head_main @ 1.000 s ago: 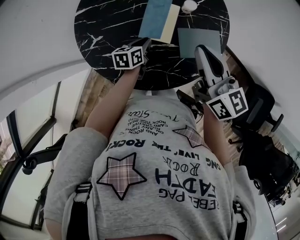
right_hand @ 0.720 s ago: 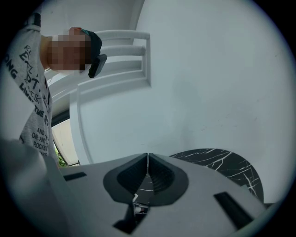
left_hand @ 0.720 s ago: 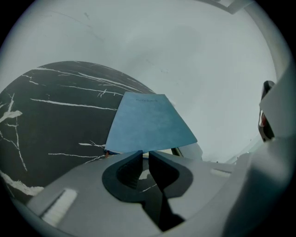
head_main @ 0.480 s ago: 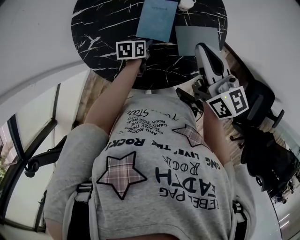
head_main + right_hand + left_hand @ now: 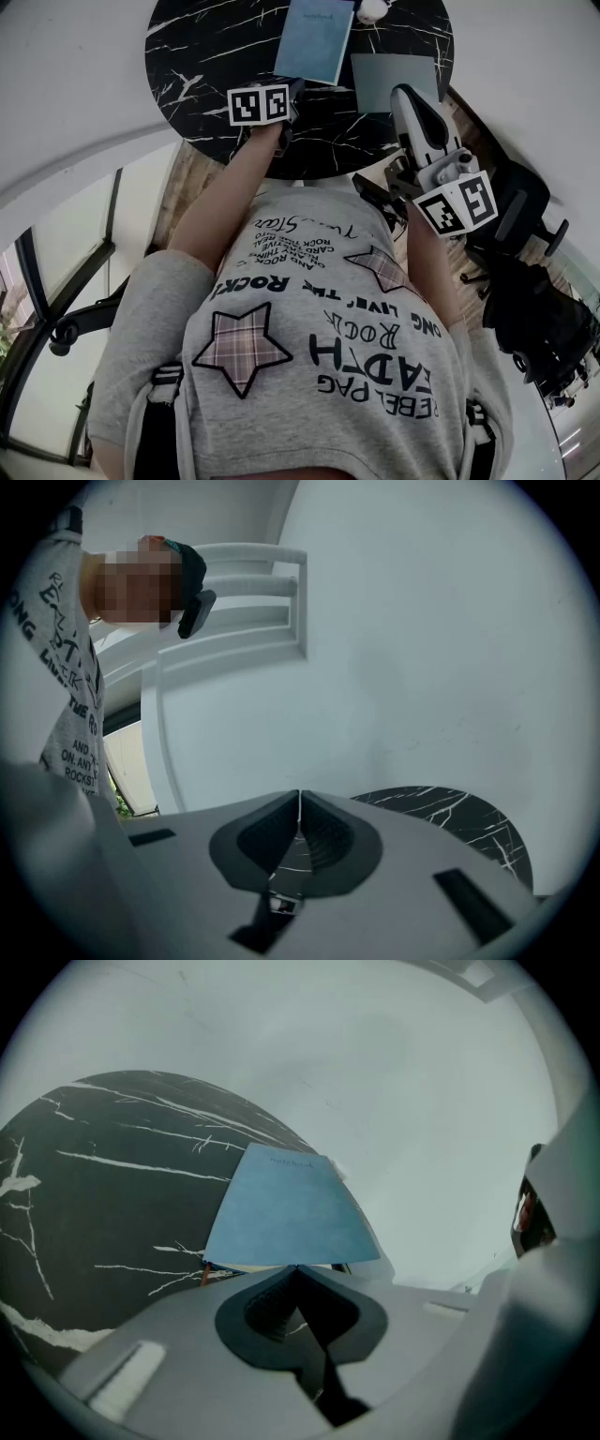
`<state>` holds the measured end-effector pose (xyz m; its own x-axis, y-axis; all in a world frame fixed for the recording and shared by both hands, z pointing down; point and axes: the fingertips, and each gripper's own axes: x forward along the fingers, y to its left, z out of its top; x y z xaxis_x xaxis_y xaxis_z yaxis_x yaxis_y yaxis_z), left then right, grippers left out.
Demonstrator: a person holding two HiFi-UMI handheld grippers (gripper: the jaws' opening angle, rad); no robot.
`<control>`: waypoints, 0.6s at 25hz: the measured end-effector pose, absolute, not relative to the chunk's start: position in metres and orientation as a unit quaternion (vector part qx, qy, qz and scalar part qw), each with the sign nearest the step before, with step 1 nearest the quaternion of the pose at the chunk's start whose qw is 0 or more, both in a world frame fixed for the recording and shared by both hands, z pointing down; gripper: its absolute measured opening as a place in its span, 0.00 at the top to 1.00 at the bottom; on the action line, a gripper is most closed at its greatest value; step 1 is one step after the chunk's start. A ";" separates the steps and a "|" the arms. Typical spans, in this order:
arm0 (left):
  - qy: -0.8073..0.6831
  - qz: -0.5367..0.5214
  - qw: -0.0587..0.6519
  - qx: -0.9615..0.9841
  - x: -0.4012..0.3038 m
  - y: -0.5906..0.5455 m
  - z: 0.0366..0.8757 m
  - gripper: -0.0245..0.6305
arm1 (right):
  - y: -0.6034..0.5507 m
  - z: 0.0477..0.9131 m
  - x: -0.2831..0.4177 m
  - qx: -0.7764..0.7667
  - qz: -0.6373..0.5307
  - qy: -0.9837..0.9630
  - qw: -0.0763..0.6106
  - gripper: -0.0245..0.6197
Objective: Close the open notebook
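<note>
Now the black surface [image 5: 206,56] carries the notebook [image 5: 316,39] near its far rim, lying flat with the blue cover up. A second ago that cover stood lifted with a pale page showing, so I judge the closing done. A grey pad [image 5: 394,80] lies just beside it on the right. My left gripper [image 5: 298,1267] points down at the notebook's near edge, jaws pressed together with nothing between them; whether the tips touch the cover I cannot tell. My right gripper [image 5: 299,799] hangs level off the surface's right side, jaws likewise together and empty. A small white thing [image 5: 373,9] sits at the far edge.
</note>
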<state>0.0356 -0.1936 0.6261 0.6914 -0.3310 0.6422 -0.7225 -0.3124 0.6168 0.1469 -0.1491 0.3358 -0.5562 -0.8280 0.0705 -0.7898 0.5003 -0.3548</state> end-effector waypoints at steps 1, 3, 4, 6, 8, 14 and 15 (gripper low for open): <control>-0.337 0.201 0.478 0.786 0.034 -0.194 0.622 0.95 | -0.150 0.335 0.146 -0.466 -0.175 0.865 0.055 0.94; -0.336 0.192 0.475 0.790 0.032 -0.195 0.613 0.95 | -0.151 0.333 0.143 -0.463 -0.174 0.867 0.058 0.94; -0.335 0.186 0.473 0.793 0.032 -0.195 0.607 0.95 | -0.151 0.332 0.142 -0.461 -0.174 0.868 0.060 0.94; -0.332 0.175 0.470 0.799 0.031 -0.194 0.594 0.95 | -0.152 0.330 0.141 -0.458 -0.174 0.870 0.062 0.94; -0.329 0.170 0.460 0.807 0.029 -0.192 0.579 0.95 | -0.152 0.328 0.139 -0.455 -0.173 0.872 0.062 0.94; -0.348 0.117 0.434 0.823 0.016 -0.194 0.529 0.95 | -0.154 0.322 0.137 -0.448 -0.165 0.876 0.067 0.94; -0.354 0.116 0.413 0.831 0.014 -0.195 0.519 0.95 | -0.154 0.321 0.137 -0.449 -0.162 0.876 0.070 0.94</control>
